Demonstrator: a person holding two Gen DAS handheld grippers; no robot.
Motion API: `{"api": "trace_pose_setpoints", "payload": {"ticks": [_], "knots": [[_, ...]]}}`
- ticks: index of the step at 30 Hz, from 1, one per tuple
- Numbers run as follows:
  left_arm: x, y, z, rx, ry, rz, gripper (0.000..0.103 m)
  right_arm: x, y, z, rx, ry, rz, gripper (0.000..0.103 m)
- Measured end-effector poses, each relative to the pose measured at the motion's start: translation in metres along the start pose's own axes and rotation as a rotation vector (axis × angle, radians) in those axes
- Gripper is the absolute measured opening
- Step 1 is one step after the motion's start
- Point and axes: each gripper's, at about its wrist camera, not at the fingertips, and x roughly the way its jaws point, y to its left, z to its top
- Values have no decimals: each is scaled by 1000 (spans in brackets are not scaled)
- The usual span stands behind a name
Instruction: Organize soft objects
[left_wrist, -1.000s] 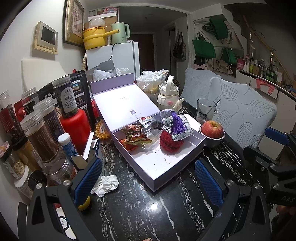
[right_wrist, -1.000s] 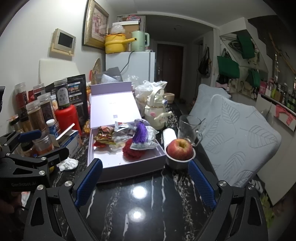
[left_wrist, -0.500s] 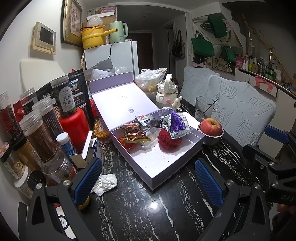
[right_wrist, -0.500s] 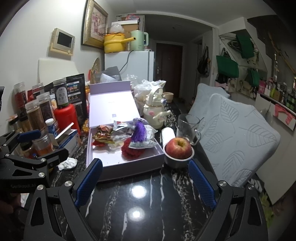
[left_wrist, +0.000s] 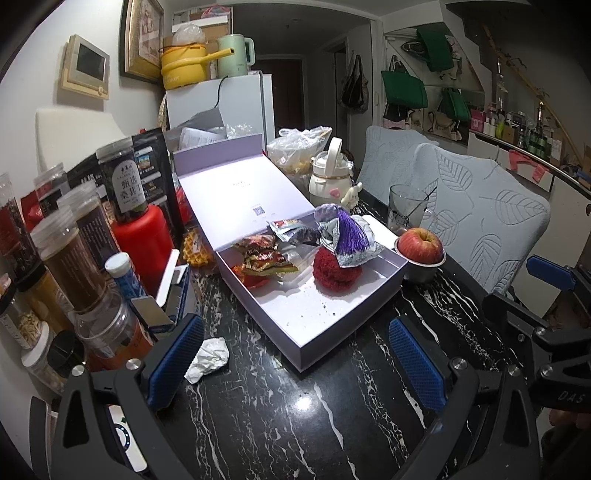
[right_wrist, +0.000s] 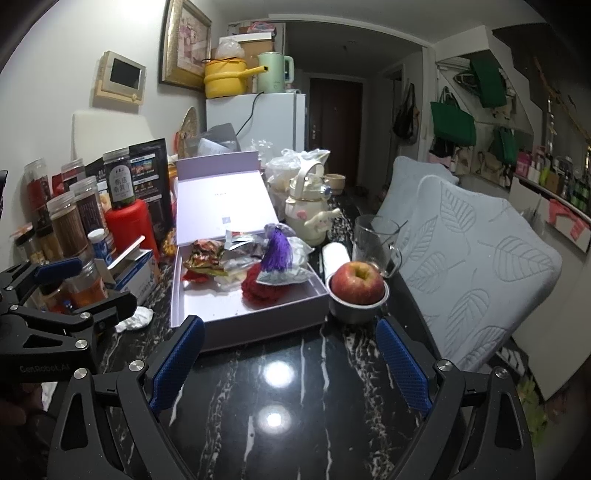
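Observation:
An open lilac box (left_wrist: 291, 306) lies on the black marble table with its lid tipped back. Inside it rest a red fluffy ball (left_wrist: 334, 275), a silvery sachet with a purple tassel (left_wrist: 349, 232) on top of the ball, and snack packets (left_wrist: 262, 258). A crumpled white tissue (left_wrist: 208, 358) lies on the table left of the box. My left gripper (left_wrist: 295, 332) hovers open just short of the box's near corner, holding nothing. My right gripper (right_wrist: 289, 323) is open too, before the box (right_wrist: 210, 302) and the red ball (right_wrist: 258, 290), with nothing between its fingers.
An apple (right_wrist: 356, 282) sits in a metal bowl right of the box, with a glass mug (right_wrist: 373, 240) and a white kettle-shaped bottle (right_wrist: 310, 206) behind. Jars (left_wrist: 70, 258) and a red canister (left_wrist: 142, 240) crowd the left. Leaf-patterned chairs (left_wrist: 487, 221) stand along the right edge.

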Motion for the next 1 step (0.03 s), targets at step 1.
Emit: {"api": "trace_pose_setpoints", "payload": {"ticks": [1], "knots": [[2, 1, -1, -7, 10, -10, 102, 2, 1, -1, 1, 7, 1, 95]]}}
